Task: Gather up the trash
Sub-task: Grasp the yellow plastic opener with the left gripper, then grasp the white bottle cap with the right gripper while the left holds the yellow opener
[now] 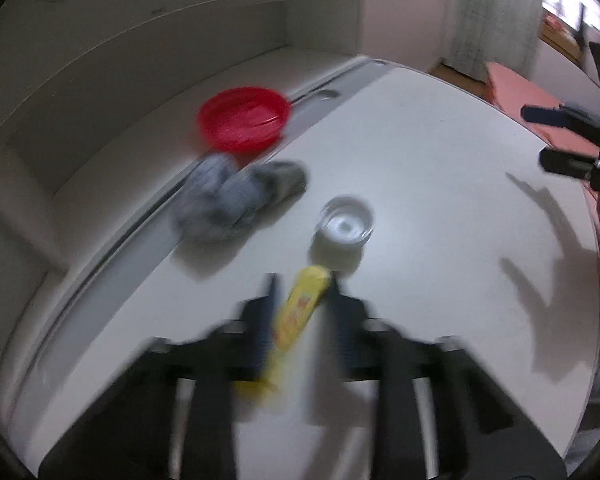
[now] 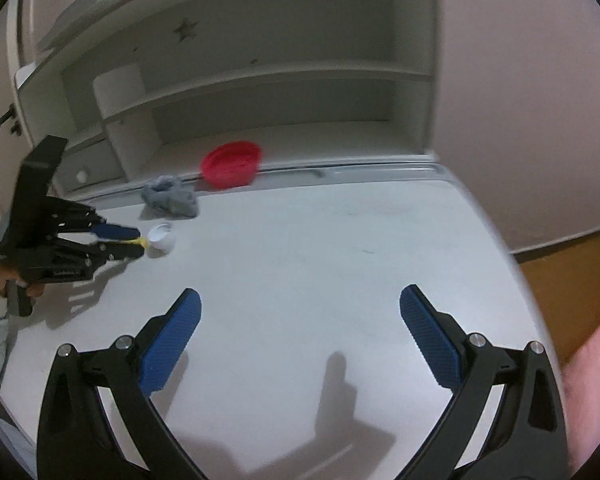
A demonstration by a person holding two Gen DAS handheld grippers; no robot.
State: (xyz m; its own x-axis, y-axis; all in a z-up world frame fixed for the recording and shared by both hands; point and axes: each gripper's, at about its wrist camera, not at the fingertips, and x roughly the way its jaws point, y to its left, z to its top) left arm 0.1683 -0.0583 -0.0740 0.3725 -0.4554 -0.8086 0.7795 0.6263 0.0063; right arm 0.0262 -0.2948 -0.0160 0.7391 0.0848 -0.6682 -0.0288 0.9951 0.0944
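Observation:
My left gripper (image 1: 302,286) is shut on a yellow wrapper (image 1: 300,308) and holds it above the white table (image 1: 440,200); the view is blurred. Just beyond its tips stands a small white cup (image 1: 344,226). A crumpled grey cloth (image 1: 236,196) lies further left, and a red bowl (image 1: 244,122) sits behind it by the table's back edge. In the right wrist view my right gripper (image 2: 300,304) is open and empty over the near part of the table (image 2: 340,248). There the left gripper (image 2: 138,242), wrapper (image 2: 134,242), cup (image 2: 161,239), cloth (image 2: 170,198) and bowl (image 2: 231,168) show at the left.
White shelving (image 2: 260,92) stands behind the table against the wall. The right gripper shows at the right edge of the left wrist view (image 1: 534,136). A wooden floor (image 2: 560,288) lies right of the table.

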